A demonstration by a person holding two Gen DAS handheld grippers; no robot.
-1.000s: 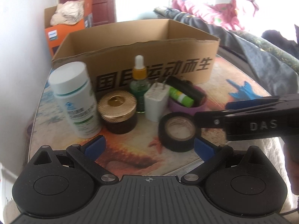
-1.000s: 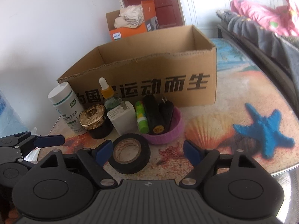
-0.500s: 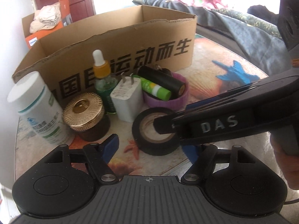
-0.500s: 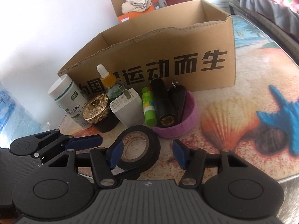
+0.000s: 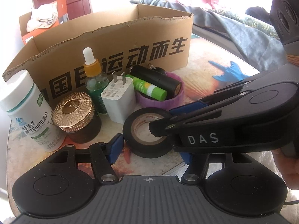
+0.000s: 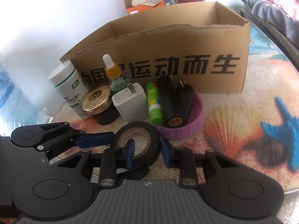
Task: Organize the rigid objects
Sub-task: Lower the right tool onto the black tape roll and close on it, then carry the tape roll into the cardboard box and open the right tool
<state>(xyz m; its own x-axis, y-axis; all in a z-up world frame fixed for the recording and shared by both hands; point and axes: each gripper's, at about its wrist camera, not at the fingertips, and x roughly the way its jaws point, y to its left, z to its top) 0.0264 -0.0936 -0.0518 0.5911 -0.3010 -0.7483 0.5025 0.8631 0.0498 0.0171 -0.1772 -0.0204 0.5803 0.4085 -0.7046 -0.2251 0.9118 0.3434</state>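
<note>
A black tape roll point(image 5: 147, 132) lies flat on the shell-print table point(image 6: 233, 115), in front of a cardboard box point(image 5: 115, 43). My left gripper point(image 5: 151, 152) straddles the whole roll, jaws closing, with a thin gap still showing at its left pad point(image 5: 115, 148). My right gripper point(image 6: 148, 154) comes in from the right. One pad point(image 6: 130, 152) sits inside the roll's hole and the other pad point(image 6: 166, 154) stands outside its wall. Its jaws are closing on that wall and look just short of pressing it.
Behind the roll stand a white pill bottle point(image 5: 28, 108), a gold-lidded jar point(image 5: 74, 108), a dropper bottle point(image 5: 93, 78) and a white charger point(image 5: 119, 100). A purple dish point(image 5: 177, 97) holds a green glue stick point(image 5: 149, 89) and a black cylinder point(image 5: 155, 76). Bedding point(image 5: 233, 28) lies at the right.
Both grippers came closer to the tape roll and narrowed. The right gripper's left finger went into the roll's hole. The left gripper's fingers drew in around the roll.
</note>
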